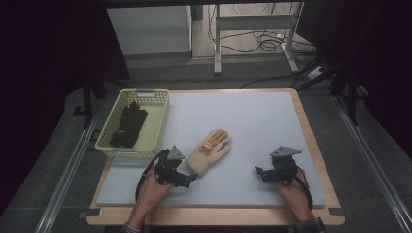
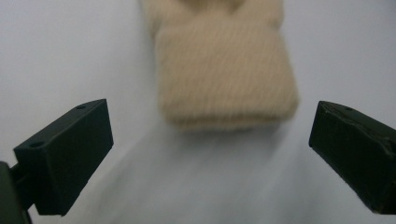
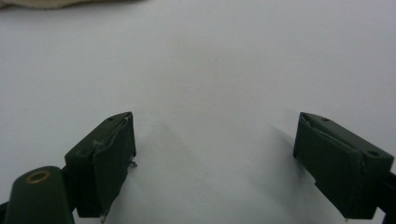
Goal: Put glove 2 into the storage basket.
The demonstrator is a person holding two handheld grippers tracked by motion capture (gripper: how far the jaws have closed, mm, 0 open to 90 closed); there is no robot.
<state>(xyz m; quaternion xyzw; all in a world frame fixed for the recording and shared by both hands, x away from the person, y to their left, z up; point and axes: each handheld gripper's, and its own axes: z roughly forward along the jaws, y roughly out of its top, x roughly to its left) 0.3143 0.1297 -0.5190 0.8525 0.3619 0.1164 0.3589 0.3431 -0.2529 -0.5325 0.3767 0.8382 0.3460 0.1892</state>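
Resting at the near edge: two hands come in from 6 o'clock in the high view, each holding a gripper low over the pale grey pad
Left hand (image 1: pixel 150 191): at about 7 o'clock on the pad, wrapped round the left gripper's handle
Left gripper (image 1: pixel 192 177): jaws spread wide with nothing between them, aimed toward 1 o'clock at the cuff of the glove; in the left gripper view the cuff lies just ahead of the two black jaws, apart from both
Right hand (image 1: pixel 293 193): at about 5 o'clock on the pad
Right gripper (image 1: pixel 257 171): jaws spread wide and empty, pointing toward 9 o'clock over bare pad, well apart from the glove; in the right gripper view only a strip of beige fabric shows at the top left corner
Beige glove (image 1: pixel 210 151): lying flat near the pad's centre, cuff toward 7 o'clock, fingers toward 1 o'clock, with orange on the fingers
Pad (image 1: pixel 252 121): covers most of the wooden surface (image 1: pixel 313 141), whose edge shows round it
Basket (image 1: pixel 158 124): pale yellow, slotted walls, at 10 o'clock on the surface's far left corner
Black glove (image 1: pixel 128 125): dark fabric lying inside the basket, looks like a glove
Far background: dark floor, desk legs and loose cables at 12 o'clock
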